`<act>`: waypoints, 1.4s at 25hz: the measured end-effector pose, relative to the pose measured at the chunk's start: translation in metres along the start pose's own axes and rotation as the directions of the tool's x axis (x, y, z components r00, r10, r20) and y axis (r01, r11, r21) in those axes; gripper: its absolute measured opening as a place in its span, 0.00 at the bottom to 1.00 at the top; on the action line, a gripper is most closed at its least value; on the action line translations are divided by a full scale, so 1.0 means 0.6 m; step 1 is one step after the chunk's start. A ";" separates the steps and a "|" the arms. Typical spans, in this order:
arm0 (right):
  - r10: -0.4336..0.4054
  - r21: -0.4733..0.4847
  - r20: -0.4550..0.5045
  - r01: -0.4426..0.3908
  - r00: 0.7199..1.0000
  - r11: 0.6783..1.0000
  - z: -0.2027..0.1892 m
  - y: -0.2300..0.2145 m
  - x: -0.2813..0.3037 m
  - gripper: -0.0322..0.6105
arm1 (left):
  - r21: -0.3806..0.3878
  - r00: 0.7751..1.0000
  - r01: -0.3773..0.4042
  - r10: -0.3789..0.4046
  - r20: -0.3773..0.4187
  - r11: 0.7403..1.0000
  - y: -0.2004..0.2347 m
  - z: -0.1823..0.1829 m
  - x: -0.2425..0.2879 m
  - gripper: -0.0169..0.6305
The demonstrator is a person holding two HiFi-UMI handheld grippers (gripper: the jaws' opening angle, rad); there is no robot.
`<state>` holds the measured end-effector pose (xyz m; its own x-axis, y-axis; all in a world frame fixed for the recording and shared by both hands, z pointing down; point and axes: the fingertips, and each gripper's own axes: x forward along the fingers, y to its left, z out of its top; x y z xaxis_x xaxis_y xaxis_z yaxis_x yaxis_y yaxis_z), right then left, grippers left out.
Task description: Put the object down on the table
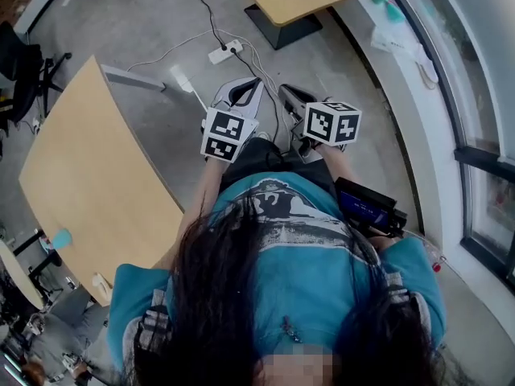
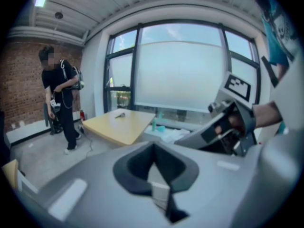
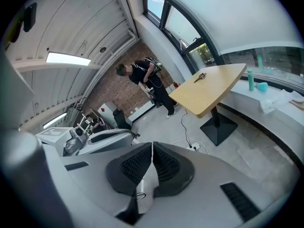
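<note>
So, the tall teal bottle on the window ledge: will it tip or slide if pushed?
The teal bottle stands upright, tall and narrow, so a push near its top would probably tip it. It looks round, so once down it may roll along the window ledge. Its weight cannot be judged.

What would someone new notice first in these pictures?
Probably the two marker cubes held out in front of the person in the teal shirt; the left gripper and right gripper both have jaws shut on nothing. Next comes the big wooden table at the person's left, then the white power strip on the floor ahead.
</note>
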<state>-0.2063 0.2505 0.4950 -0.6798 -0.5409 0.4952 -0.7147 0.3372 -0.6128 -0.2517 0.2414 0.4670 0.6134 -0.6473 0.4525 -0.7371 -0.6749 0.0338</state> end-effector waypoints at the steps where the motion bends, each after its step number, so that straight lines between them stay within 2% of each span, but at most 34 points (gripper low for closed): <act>1: -0.007 -0.001 0.007 0.007 1.000 1.000 -0.005 0.006 -0.005 0.08 | 0.003 1.000 0.008 -0.008 0.007 1.000 -0.006 0.001 -0.007 0.03; 9: -0.033 0.001 0.047 0.033 0.998 0.999 -0.038 0.030 -0.049 0.08 | 0.031 0.998 0.066 -0.067 0.015 0.997 -0.059 -0.007 -0.042 0.03; 27: -0.078 0.035 0.093 0.075 0.993 0.997 -0.067 -0.035 -0.138 0.08 | 0.062 0.989 0.146 -0.146 -0.008 0.987 -0.160 -0.009 0.008 0.03; 30: -0.083 0.033 0.102 0.080 0.991 0.996 -0.062 -0.052 -0.167 0.08 | 0.069 0.989 0.145 -0.145 0.001 0.987 -0.185 0.008 0.018 0.03; 35: -0.093 0.030 0.106 0.090 0.990 0.995 -0.059 -0.065 -0.169 0.08 | 0.055 0.991 0.137 -0.137 -0.005 0.989 -0.181 0.001 0.023 0.03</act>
<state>-0.1154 0.3196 0.4905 -0.5894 -0.6483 0.4821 -0.7677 0.2636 -0.5841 -0.1627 0.3056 0.4690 0.7070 -0.5475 0.4477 -0.6297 -0.7755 0.0462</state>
